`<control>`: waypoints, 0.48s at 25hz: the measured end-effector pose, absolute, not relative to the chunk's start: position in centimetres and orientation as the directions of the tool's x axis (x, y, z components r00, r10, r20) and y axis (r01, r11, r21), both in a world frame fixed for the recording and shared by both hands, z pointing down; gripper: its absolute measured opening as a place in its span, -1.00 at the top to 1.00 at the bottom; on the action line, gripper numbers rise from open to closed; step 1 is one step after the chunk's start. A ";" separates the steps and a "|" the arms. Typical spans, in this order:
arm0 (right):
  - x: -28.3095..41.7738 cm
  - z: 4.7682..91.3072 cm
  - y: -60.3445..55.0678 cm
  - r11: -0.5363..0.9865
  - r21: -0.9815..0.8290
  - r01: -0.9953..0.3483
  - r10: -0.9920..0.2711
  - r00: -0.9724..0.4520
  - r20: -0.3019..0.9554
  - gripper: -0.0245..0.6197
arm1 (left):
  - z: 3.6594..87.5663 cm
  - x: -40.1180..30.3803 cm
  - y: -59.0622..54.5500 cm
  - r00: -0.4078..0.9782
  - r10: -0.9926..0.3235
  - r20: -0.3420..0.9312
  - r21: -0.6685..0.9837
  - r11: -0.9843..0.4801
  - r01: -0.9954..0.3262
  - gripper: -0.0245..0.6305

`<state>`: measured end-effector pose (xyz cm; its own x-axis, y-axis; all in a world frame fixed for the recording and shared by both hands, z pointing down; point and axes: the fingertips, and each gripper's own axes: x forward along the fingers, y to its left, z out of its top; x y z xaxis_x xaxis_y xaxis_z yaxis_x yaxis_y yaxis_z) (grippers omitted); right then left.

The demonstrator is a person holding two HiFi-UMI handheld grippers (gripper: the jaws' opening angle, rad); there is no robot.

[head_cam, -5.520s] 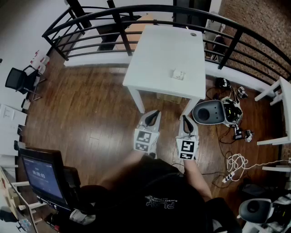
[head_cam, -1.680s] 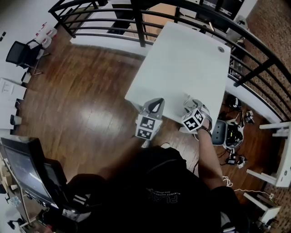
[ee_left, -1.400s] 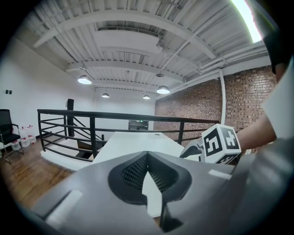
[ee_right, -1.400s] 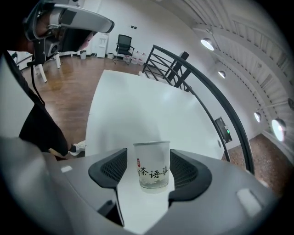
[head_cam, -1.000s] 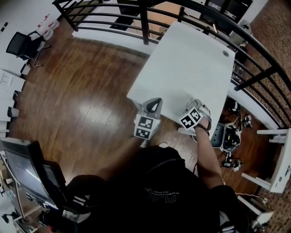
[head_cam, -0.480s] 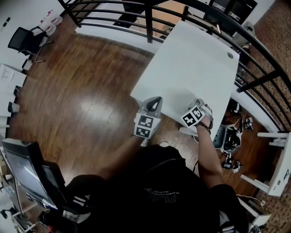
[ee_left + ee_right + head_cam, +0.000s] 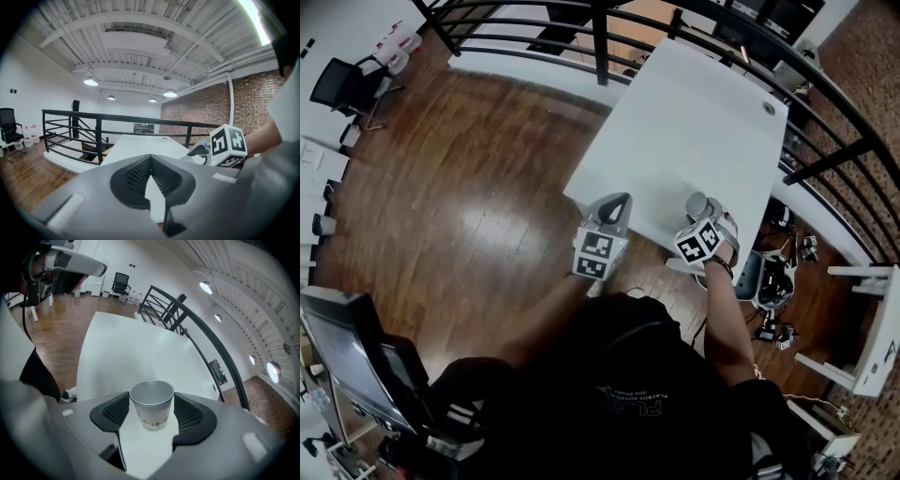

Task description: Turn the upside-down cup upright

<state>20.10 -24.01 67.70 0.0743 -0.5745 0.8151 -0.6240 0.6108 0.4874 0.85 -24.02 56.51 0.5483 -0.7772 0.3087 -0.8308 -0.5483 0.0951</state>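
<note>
A white paper cup (image 7: 151,409) with dark print stands on the white table (image 7: 122,348), its open mouth up. My right gripper (image 7: 151,398) points steeply down over it, and its pads meet the rim on both sides. The head view shows the cup (image 7: 696,202) near the table's (image 7: 694,112) front edge, just ahead of the right gripper (image 7: 707,212). My left gripper (image 7: 614,204) hovers at the table's front left edge, shut with nothing in it. In the left gripper view its tips (image 7: 150,159) touch, and the right gripper's marker cube (image 7: 227,145) shows at the right.
A black metal railing (image 7: 825,103) curves round the far side of the table. Wooden floor (image 7: 478,206) lies to the left, with a black chair (image 7: 337,94). Grey equipment and cables (image 7: 766,277) sit on the floor right of the table. A monitor (image 7: 337,347) stands lower left.
The cup's open top has come into sight just ahead of the right gripper, which shifted slightly. The left gripper has kept still.
</note>
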 end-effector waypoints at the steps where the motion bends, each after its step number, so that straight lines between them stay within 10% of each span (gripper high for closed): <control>1: 20.2 67.4 -24.0 0.596 0.488 -0.638 -0.587 0.068 0.807 -0.04 | 56.5 1.0 -24.0 0.551 -0.775 0.308 0.094 -0.552 -0.829 0.93; 12: 20.3 64.6 -24.0 0.371 0.295 -0.881 -0.751 -0.097 0.653 -0.03 | 56.7 1.4 -23.9 0.569 -0.758 0.319 0.075 -0.578 -0.812 0.93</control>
